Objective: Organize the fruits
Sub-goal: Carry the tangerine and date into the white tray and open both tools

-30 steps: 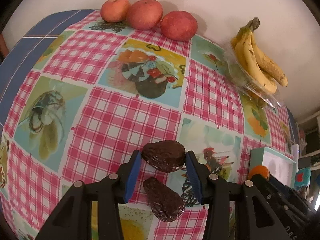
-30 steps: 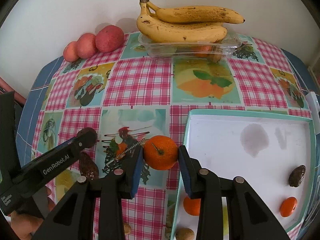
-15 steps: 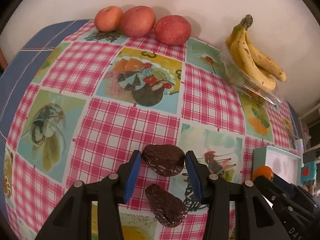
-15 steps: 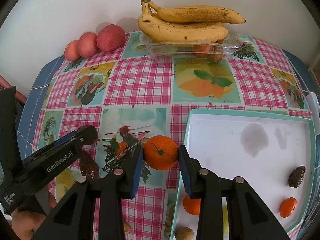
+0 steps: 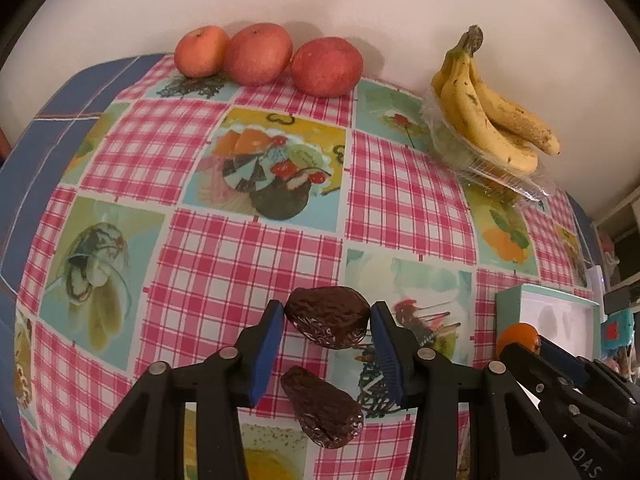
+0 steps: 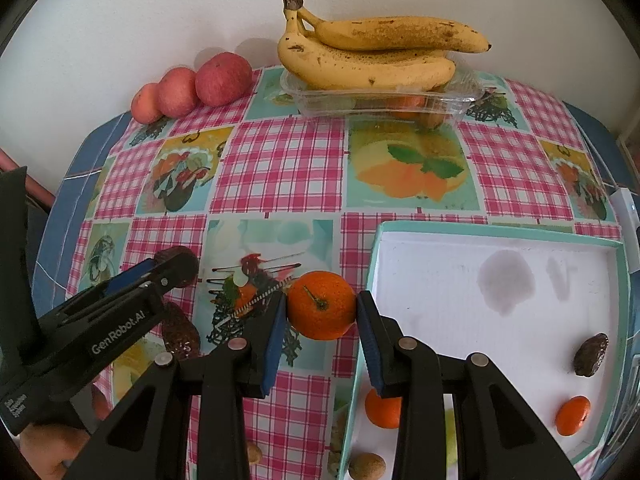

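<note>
Your right tongs (image 6: 322, 312), clamped on the tangerine (image 6: 321, 306), sit just left of the white tray (image 6: 440, 236); move right. Your left tongs (image 5: 328, 320) clamp a date (image 5: 327, 322), farther off.

Both grippers match: the left gripper (image 5: 327, 318) and right gripper (image 6: 322, 312) are matte black plastic, angular arms with triangular cut-outs, silver round screws at the pivots, and ribbed blue pads lining the jaws. White lettering on the left one's side reads "GenRobot.AI".
</note>
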Demonstrator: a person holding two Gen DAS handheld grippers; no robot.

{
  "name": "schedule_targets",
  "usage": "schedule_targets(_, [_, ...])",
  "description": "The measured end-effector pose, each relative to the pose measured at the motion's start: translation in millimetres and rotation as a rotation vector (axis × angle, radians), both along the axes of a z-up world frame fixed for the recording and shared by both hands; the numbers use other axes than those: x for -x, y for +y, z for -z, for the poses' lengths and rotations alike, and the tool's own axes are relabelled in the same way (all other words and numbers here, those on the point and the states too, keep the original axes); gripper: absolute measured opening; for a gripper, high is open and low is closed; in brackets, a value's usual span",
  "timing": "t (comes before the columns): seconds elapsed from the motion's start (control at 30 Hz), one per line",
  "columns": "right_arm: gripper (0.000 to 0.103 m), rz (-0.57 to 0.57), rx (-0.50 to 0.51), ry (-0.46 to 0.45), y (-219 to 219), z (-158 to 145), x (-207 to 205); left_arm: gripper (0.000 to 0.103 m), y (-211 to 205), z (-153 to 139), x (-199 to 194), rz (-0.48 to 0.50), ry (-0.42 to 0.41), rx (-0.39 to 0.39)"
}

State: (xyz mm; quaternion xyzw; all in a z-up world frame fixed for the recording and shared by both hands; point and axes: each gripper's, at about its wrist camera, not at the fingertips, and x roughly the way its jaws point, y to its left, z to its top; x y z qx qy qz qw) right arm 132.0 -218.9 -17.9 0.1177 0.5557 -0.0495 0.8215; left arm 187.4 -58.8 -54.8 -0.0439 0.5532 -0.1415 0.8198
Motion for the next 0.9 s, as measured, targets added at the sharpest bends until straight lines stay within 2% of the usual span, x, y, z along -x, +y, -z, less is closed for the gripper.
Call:
schedule_targets(0.13, [0.037,0.011,-0.005,-0.024,-7.3,-8.8,3.1,0.048,1.4,-12.3,1.2,-0.009,-0.003,0.022])
schedule_targets(0.33, [0.037,0.076,-0.004,-0.051,-36.2,-21.2,12.9,0.048,-10.9,-36.2,8.1,0.013,-0.037,0.014])
schedule_targets(0.7, [0.037,0.267,0.049,-0.052,-127.6,-29.7,53.0,0.047,-81.1,-58.2,33.5,0.18,-0.039,0.077])
schedule_targets(0.9, [0.037,0.351,0.078,-0.06,-170.4,-35.0,77.3,0.047,-124.3,-61.5,53.9,0.274,-0.049,0.059])
